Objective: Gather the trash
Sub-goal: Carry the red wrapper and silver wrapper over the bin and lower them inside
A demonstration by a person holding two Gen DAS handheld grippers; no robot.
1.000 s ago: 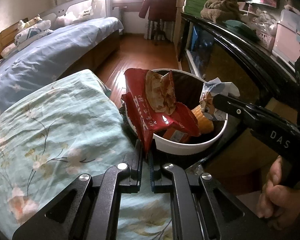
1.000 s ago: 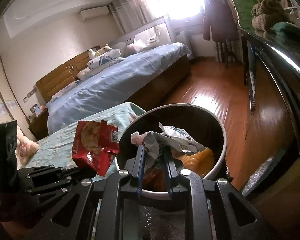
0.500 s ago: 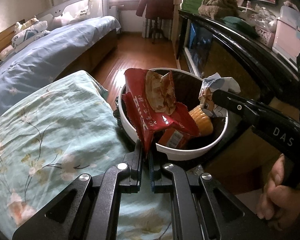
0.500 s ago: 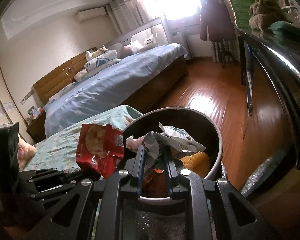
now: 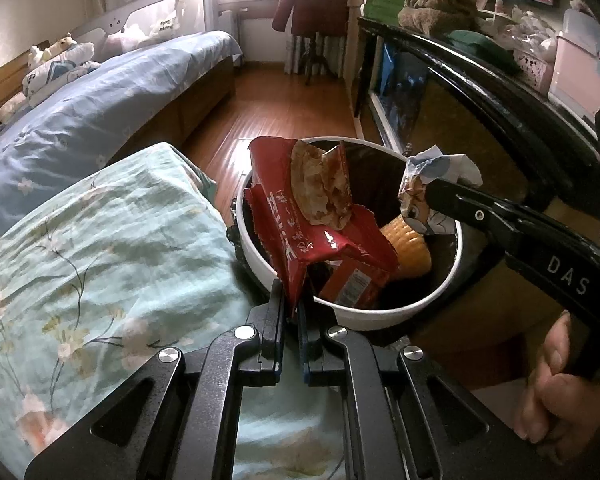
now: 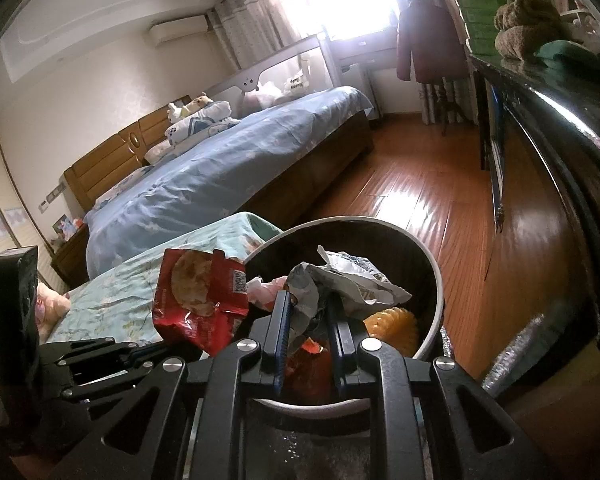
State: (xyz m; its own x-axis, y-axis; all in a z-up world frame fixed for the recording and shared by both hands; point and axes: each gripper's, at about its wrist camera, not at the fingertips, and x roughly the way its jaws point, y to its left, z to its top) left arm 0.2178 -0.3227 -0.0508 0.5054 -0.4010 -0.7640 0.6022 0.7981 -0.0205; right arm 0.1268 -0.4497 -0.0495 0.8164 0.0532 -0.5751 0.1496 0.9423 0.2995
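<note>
Orange corn cob [image 5: 406, 246] (fuller from left) in bin [image 5: 380, 316].

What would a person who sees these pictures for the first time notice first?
First, the torn red snack wrapper printed with a round cracker, pinched at its lower corner in the shut jaws of the left gripper over the near rim of the round white waste bin. Next, the crumpled white and blue paper wrapper clamped by the right gripper above the bin. Inside the bin lies a ribbed yellow plastic piece.
</note>
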